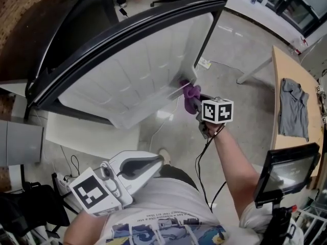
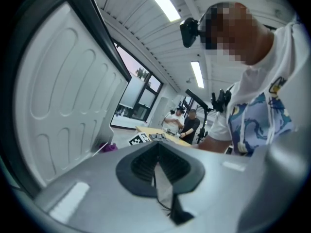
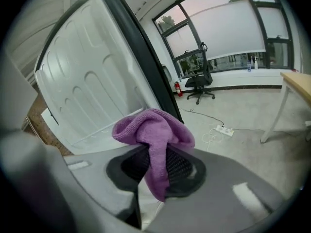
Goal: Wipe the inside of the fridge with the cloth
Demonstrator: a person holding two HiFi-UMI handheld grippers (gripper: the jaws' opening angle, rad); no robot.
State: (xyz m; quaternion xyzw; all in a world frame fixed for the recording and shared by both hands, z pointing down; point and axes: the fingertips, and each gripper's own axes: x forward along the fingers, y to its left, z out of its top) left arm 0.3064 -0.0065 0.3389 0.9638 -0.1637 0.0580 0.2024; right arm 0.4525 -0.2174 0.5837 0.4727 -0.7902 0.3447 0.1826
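Beside door edge, cloth in right claw

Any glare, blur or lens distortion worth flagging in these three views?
Head view: the fisheye lens bows the fridge door frame, and there is soft glare on the floor. Left gripper view: the ceiling light is blown out and the corners are vignetted. Right gripper view: the purple cloth is sharp, the windows are bright and the edges dark.
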